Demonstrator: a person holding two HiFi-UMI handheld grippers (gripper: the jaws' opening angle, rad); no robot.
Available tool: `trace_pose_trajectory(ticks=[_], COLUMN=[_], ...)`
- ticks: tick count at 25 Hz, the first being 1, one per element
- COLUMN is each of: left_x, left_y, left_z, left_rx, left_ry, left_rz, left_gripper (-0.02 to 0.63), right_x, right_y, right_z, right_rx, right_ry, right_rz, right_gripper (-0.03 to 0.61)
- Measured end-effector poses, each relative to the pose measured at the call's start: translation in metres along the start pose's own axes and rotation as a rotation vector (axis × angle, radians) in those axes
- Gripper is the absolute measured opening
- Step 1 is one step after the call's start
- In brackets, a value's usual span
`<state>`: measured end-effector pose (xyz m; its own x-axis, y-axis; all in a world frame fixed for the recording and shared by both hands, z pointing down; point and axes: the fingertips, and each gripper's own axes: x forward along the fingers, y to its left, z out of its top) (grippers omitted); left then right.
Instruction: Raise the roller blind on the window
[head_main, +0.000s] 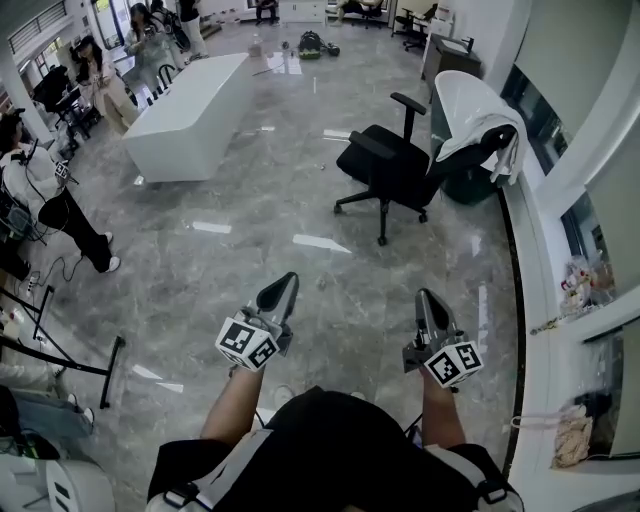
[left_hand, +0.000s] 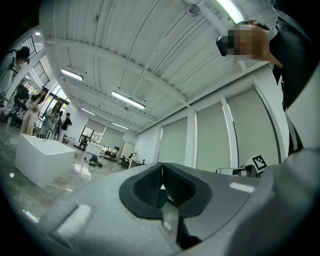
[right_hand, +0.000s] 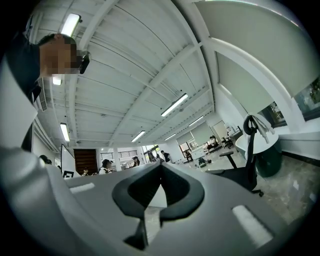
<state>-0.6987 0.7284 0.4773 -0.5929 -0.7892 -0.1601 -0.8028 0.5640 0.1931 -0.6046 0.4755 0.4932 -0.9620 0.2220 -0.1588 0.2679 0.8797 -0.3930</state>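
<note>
**A:** Where are the jaws at?

**B:** Both pairs are closed tight with nothing in them. The left gripper (head_main: 285, 287) and right gripper (head_main: 428, 300) sit side by side over the grey marble floor (head_main: 300, 200).

**A:** And the blind?

**B:** The pale grey roller blinds (left_hand: 210, 136) are drawn down on the right side of the room, past the black office chair (head_main: 395, 170) and well apart from both grippers.

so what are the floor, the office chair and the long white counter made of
Floor: polished grey marble-look stone or tile; veining, mirrored light patches.
Office chair: matte black, probably fabric seat with plastic arms.
Long white counter: smooth white, perhaps laminate or painted board.
</note>
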Motion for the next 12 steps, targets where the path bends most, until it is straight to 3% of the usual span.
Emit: trace_pose_trajectory(ticks=[12], left_x=[0.089], left_y=[-0.096], left_z=[-0.034], left_rx=[-0.012], left_ry=[0.014], left_rz=[-0.153], left_gripper=[0.005], right_x=[-0.087], right_y=[-0.080], right_z=[0.056], right_rx=[-0.075], right_ry=[-0.046], right_rz=[-0.125], right_gripper=[0.003])
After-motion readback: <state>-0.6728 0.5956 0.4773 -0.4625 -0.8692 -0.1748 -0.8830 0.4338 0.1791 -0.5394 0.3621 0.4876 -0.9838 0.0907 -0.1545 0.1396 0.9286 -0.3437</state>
